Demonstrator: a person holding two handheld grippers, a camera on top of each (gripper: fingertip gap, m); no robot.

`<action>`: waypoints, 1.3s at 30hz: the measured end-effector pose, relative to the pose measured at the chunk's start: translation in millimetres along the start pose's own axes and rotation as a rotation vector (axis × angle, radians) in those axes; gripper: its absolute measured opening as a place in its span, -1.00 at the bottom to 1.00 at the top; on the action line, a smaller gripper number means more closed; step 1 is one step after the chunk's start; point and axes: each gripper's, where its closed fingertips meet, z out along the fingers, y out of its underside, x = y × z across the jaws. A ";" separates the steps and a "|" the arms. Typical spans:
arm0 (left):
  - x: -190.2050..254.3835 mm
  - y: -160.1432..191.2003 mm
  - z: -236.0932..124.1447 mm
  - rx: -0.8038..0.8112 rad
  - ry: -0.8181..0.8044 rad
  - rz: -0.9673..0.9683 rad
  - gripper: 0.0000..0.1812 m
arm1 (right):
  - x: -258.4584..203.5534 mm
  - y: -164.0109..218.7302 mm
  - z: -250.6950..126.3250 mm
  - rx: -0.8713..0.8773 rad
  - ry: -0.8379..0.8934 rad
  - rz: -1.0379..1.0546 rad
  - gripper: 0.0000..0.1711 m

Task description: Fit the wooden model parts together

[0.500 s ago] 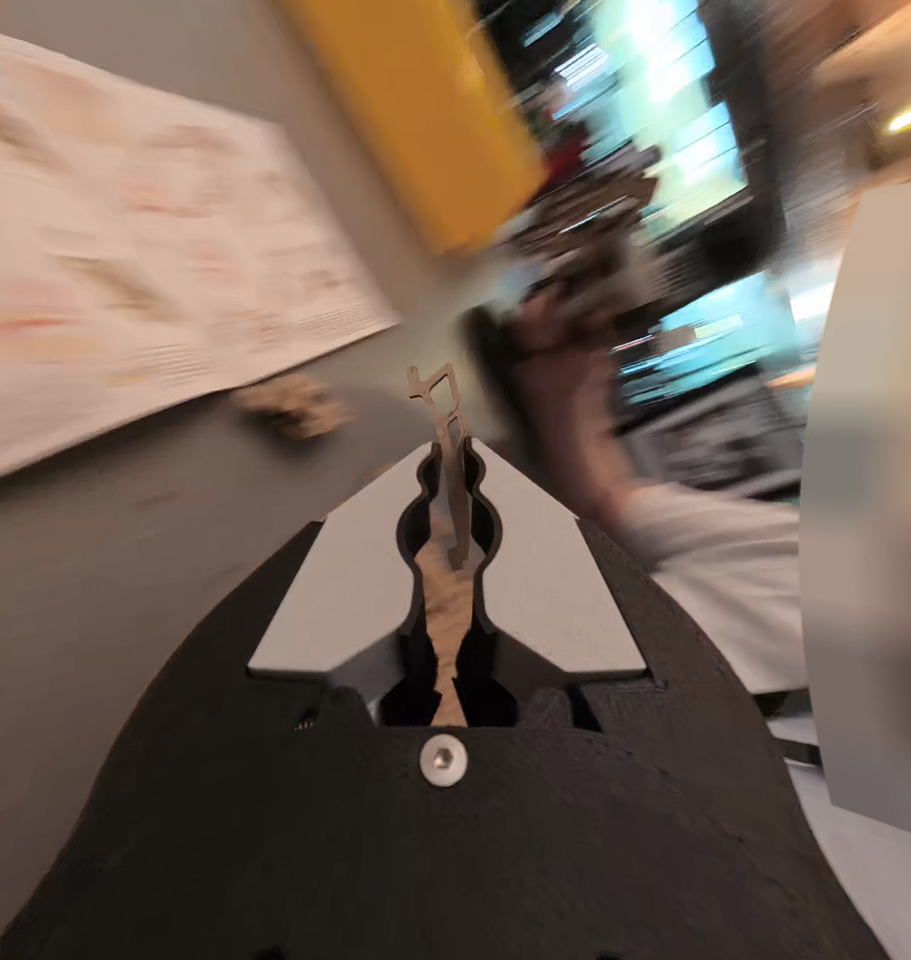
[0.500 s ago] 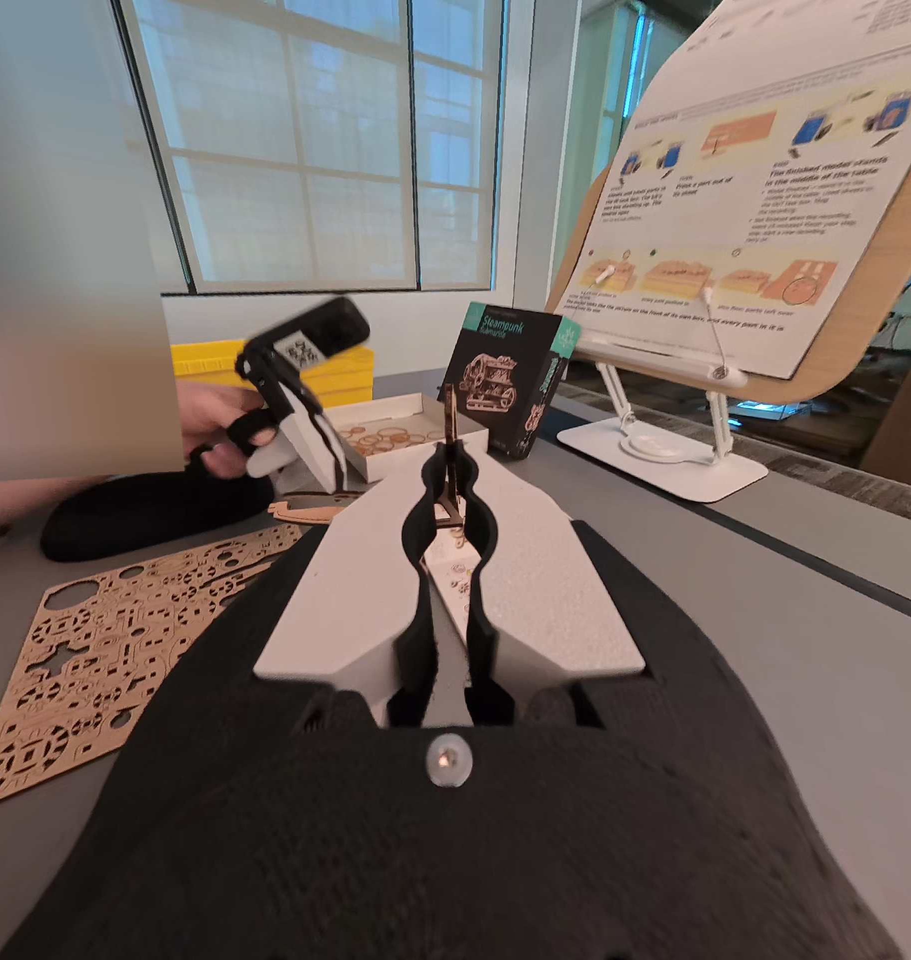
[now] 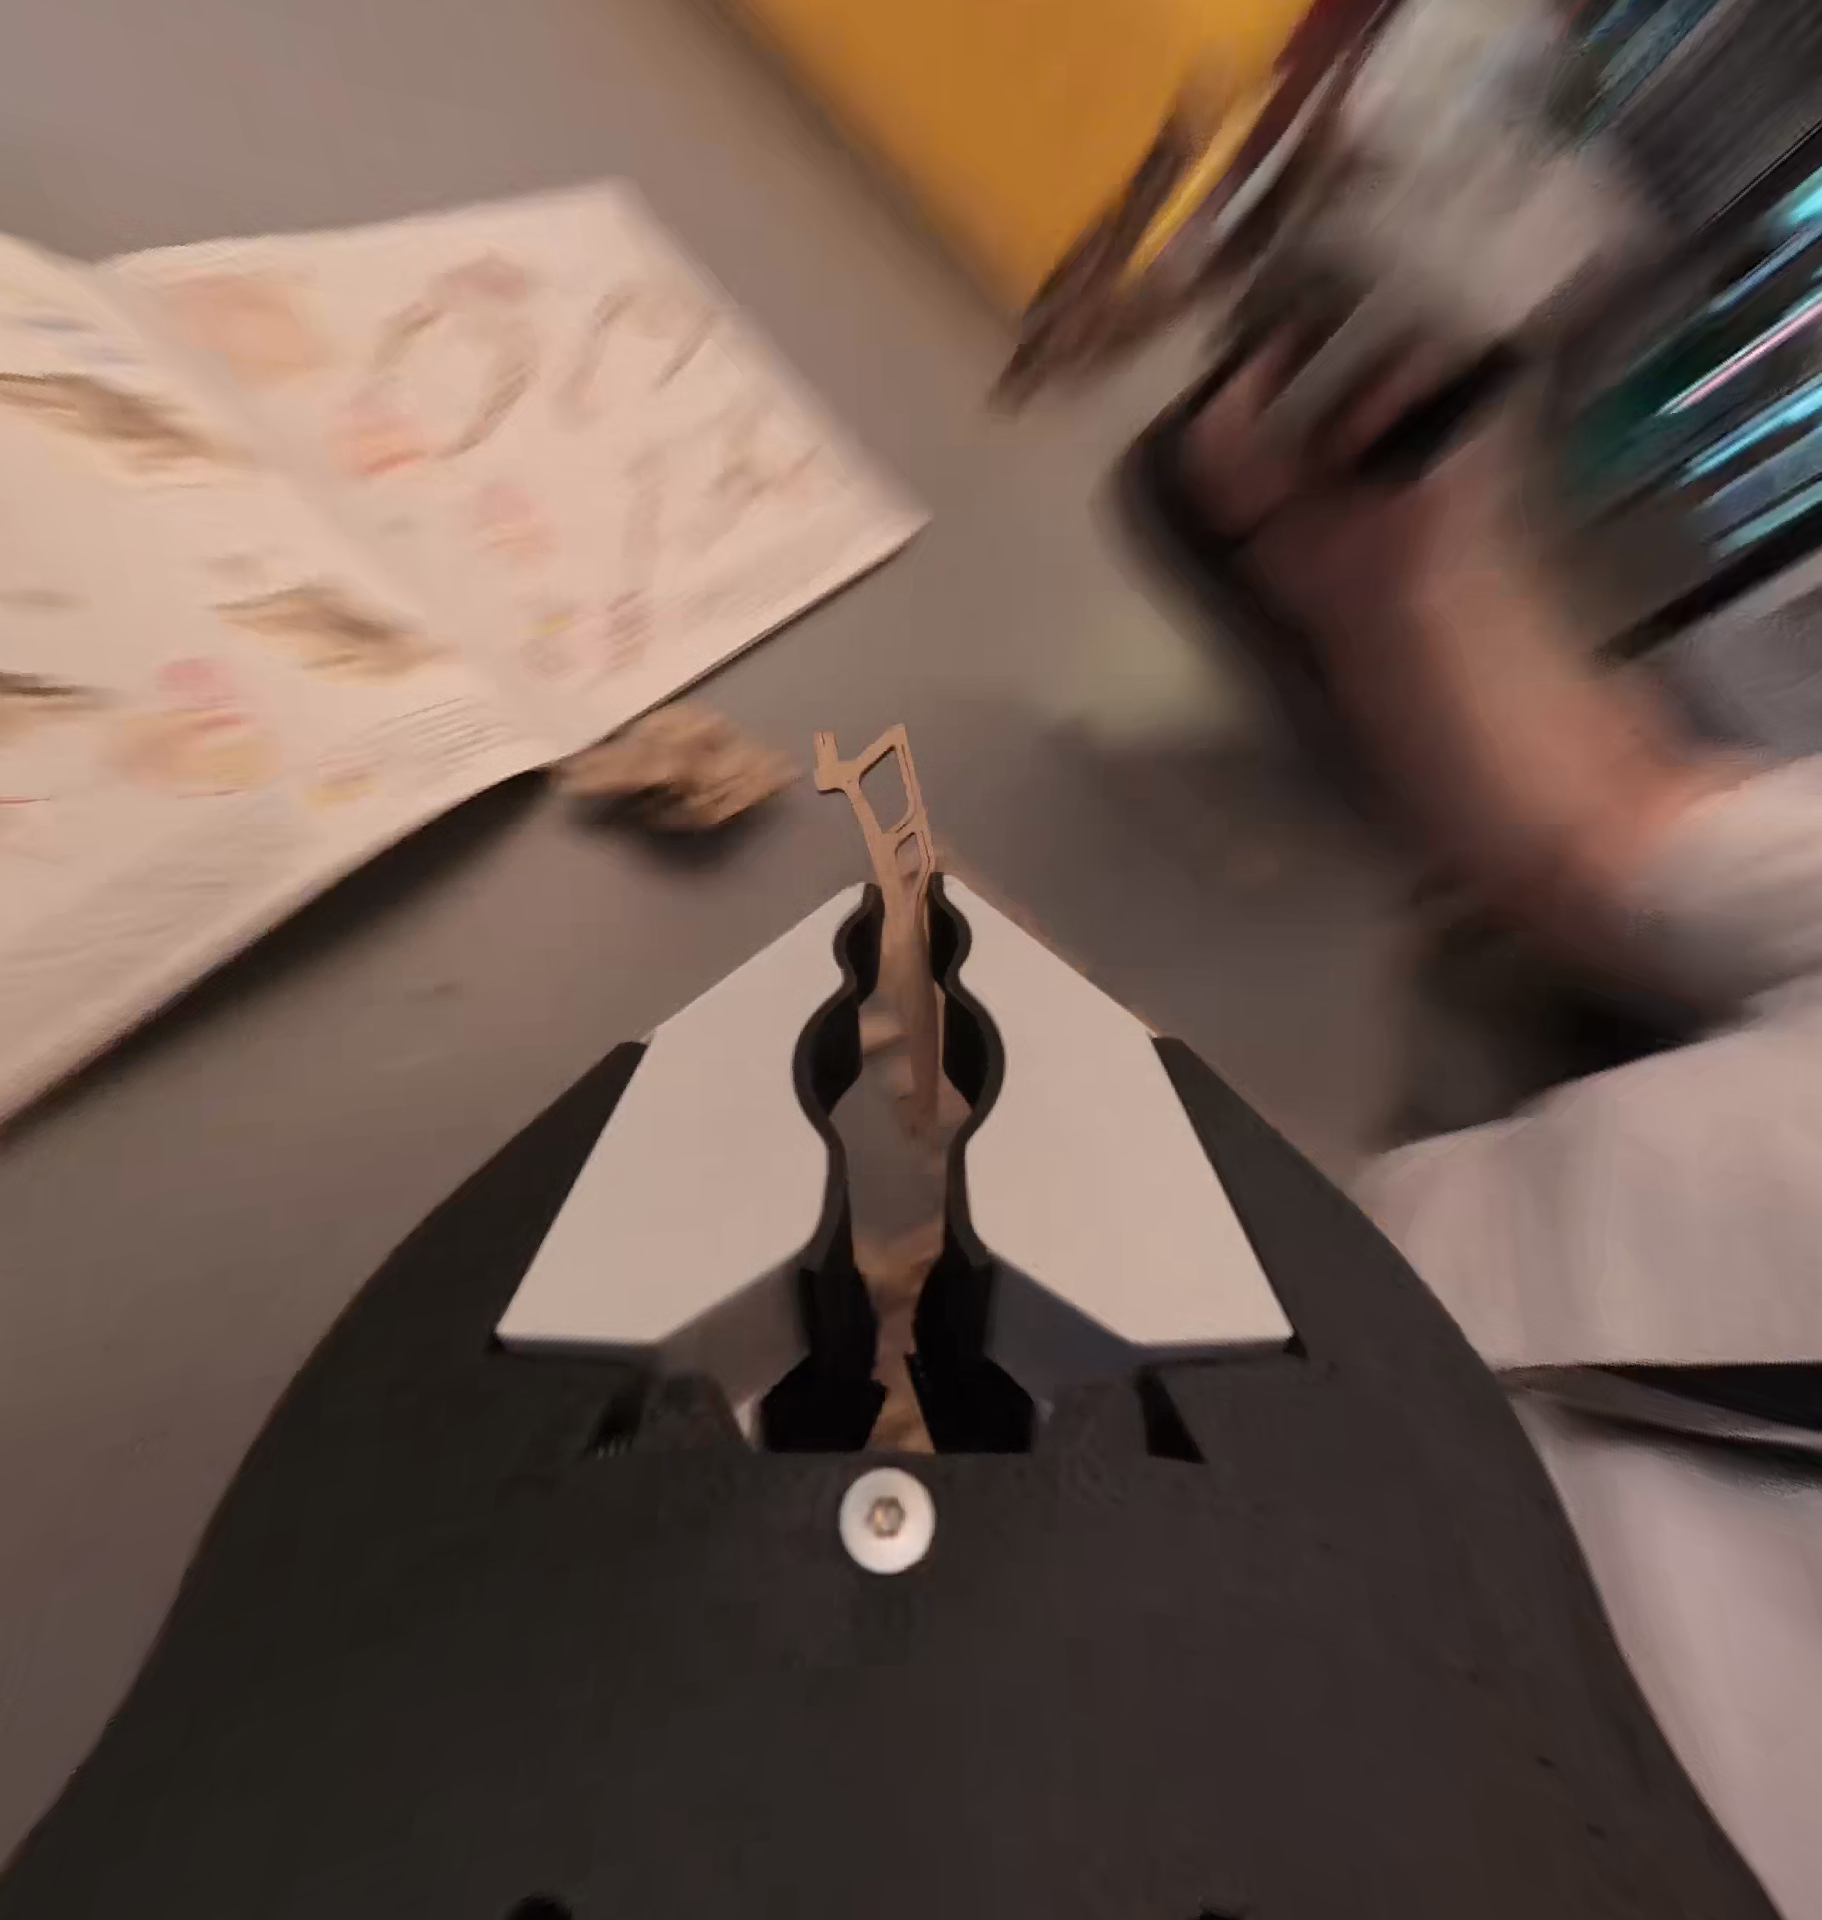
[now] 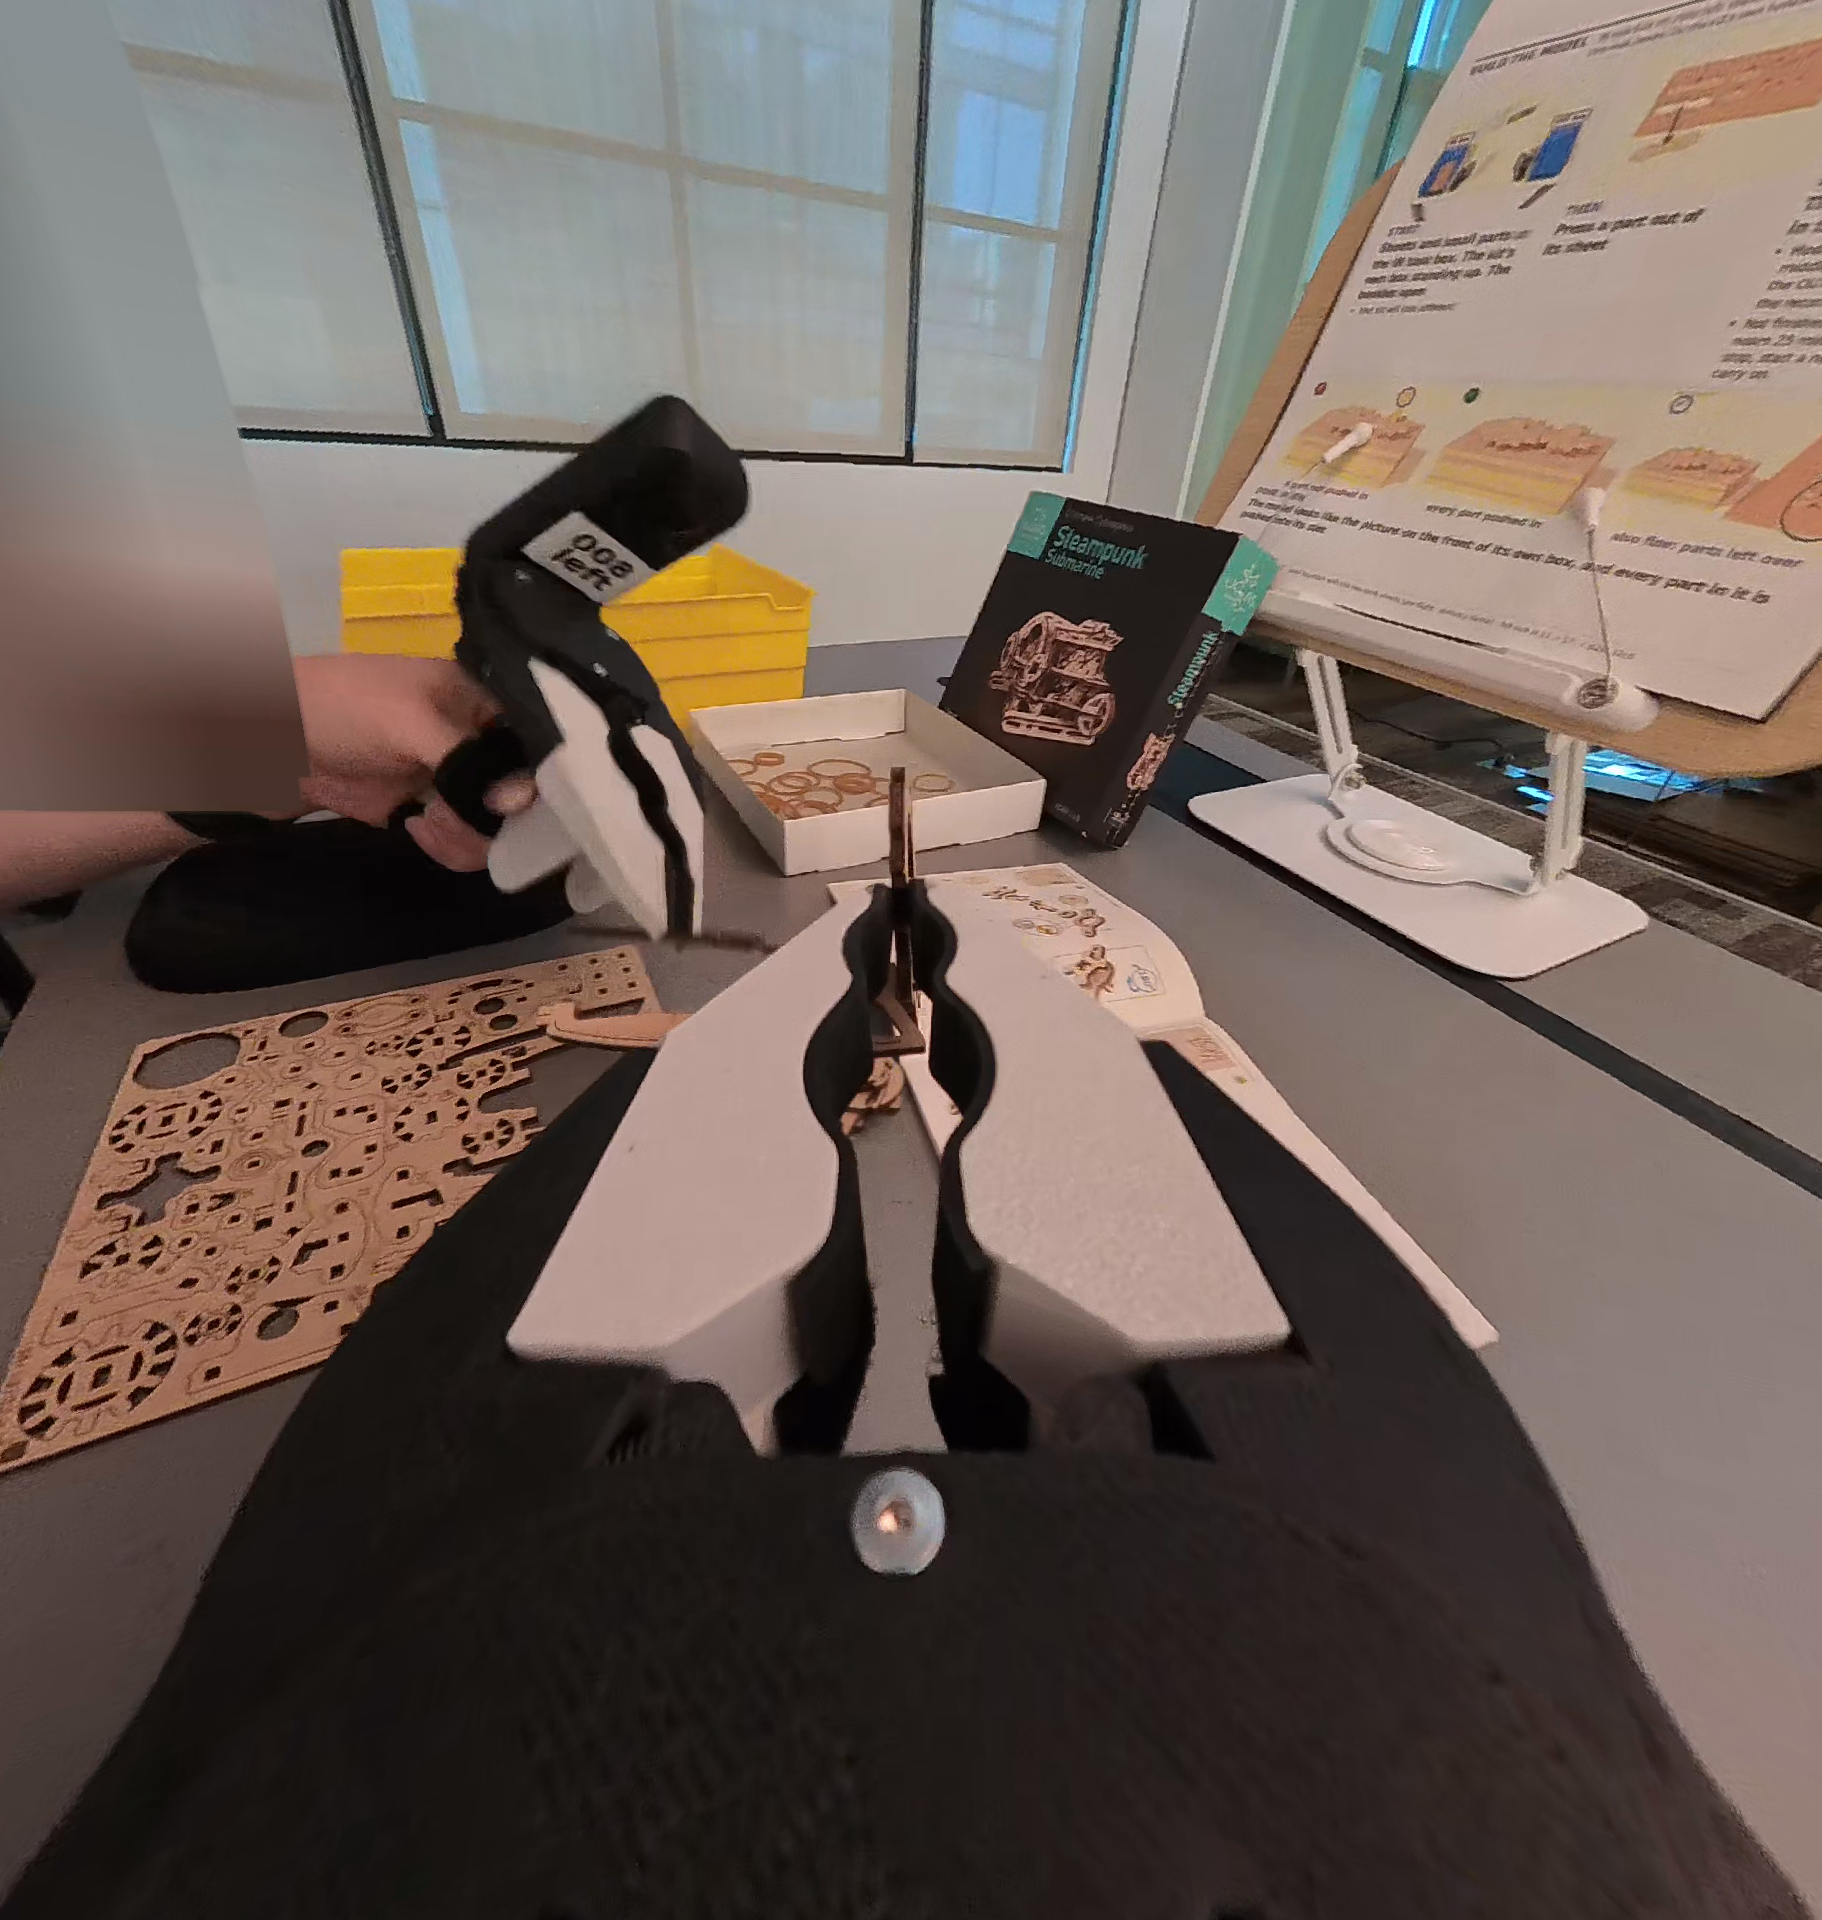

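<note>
- Left wrist view: the left gripper (image 3: 902, 883) has its jaws nearly closed on a thin wooden strut (image 3: 879, 800), a slim lattice piece that stands up past the fingertips with a small hooked top.
- Beyond that strut the picture is smeared; a small wooden clump (image 3: 683, 779) lies on the grey bench (image 3: 263, 1195) just past the tips, beside the corner of an open instruction booklet (image 3: 367, 468).
- A blurred hand and pale sleeve (image 3: 1509, 1091) fill the right of that view, with something yellow behind.
- Right wrist view: the right gripper (image 4: 899, 906) is pinched nearly closed on a dark wooden part (image 4: 898, 831) held edge-on and upright, its lower end showing between the pads.
- Under and just beyond this claw lies the booklet (image 4: 1073, 935), open flat on the bench (image 4: 1613, 1247).
- Left of the claw, the left gripper (image 4: 678, 914) shows farther off, tilted tips down over the bench, held by a hand (image 4: 398, 748); its strut shows only as a dark blur at the tips.
- A cut-out wooden sheet (image 4: 263, 1195) lies flat toward the bench's left edge, a loose wooden piece (image 4: 616, 1023) resting on its far corner.
- A black pouch (image 4: 315, 914) sits behind the sheet.
- Farther back, a shallow white tray (image 4: 990, 769) holds wooden rings (image 4: 824, 779), with the dark kit box (image 4: 1094, 665) standing upright just beside it.
- Yellow bins (image 4: 709, 623) are at the far edge, and a white stand (image 4: 1426, 852) carries a tilted instruction board (image 4: 1561, 364) at the right.
</note>
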 end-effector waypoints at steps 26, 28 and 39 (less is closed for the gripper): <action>7.2 -7.1 22.4 0.019 -0.147 -0.001 -0.57 | -13.1 4.7 3.5 -0.051 -0.059 -0.104 -1.00; 26.6 -32.5 16.4 0.154 -0.037 -0.043 -0.61 | -19.9 -11.8 3.0 0.042 -0.053 -0.113 -0.99; 69.4 -47.2 66.8 0.079 0.176 -0.119 -0.61 | -18.1 -22.4 -1.1 0.103 0.024 -0.160 -0.98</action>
